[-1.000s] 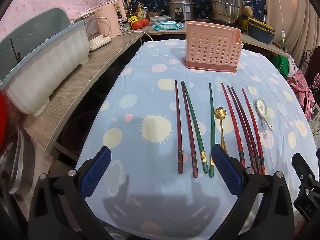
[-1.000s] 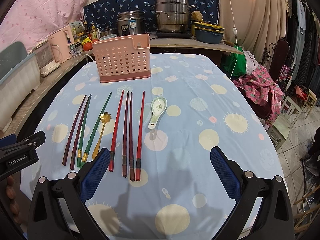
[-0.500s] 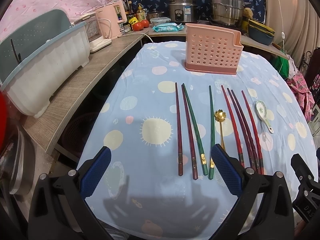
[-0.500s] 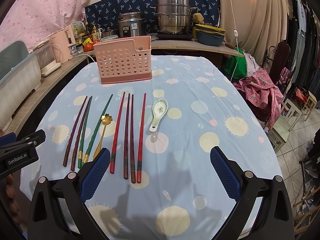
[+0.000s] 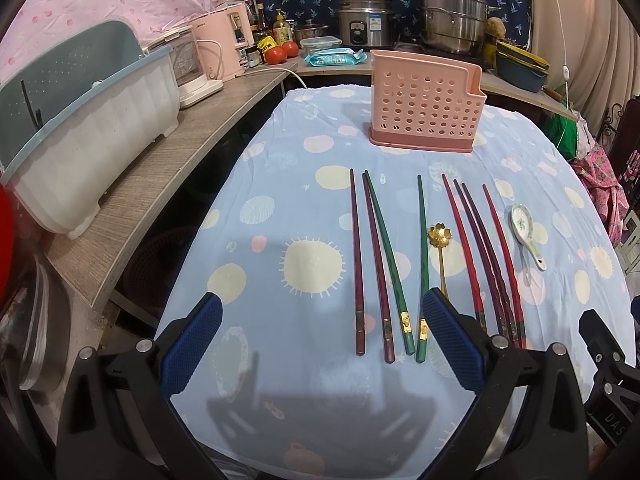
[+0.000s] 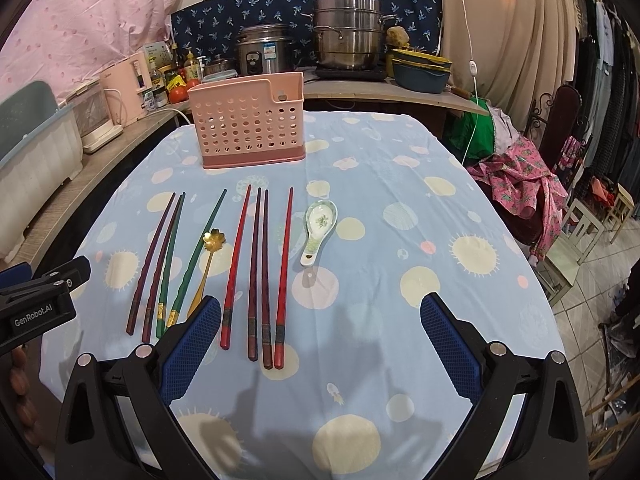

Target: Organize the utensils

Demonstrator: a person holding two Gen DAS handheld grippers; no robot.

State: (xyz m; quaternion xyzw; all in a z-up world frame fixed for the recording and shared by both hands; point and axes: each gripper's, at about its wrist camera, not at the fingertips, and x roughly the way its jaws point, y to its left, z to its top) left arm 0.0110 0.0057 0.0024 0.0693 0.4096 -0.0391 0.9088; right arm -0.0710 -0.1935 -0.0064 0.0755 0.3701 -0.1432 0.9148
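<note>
Utensils laid out in a row on table [image 5: 256,264] w/ blue spotted cloth, none inside the pink holder [image 5: 426,110], which stands upright at far end of table, well apart from the row. Left to right in left wrist view: two dark maroon chopsticks [image 5: 357,260], two green chopsticks w/ gold bands [image 5: 390,264], gold flower spoon [image 5: 440,240], four red/dark red chopsticks [image 5: 484,256], white ceramic spoon [image 5: 526,232] at far right. All lie flat, thick ends toward the cameras, tips toward holder. Green pair spread apart at tips, closer at thick ends; left green one touches/crosses a maroon stick near tip. Gold spoon sits between green and red sets, handle partly hidden behind left tool's pad. Ceramic spoon just beside outermost red stick, not touching. Left tool [image 5: 320,332] spread wide, holding nothing, above near table edge, approx. over thick ends of maroon/green sticks. Right tool [image 6: 320,332] also spread wide, empty, over near part of table; thick ends of red sticks lie between its pads in the right wrist view. Bkgd: white/blue dish rack [image 5: 88,128] on side shelf at left, rice cooker [image 6: 264,50] and steel steamer pot [image 6: 348,38] behind holder.
</note>
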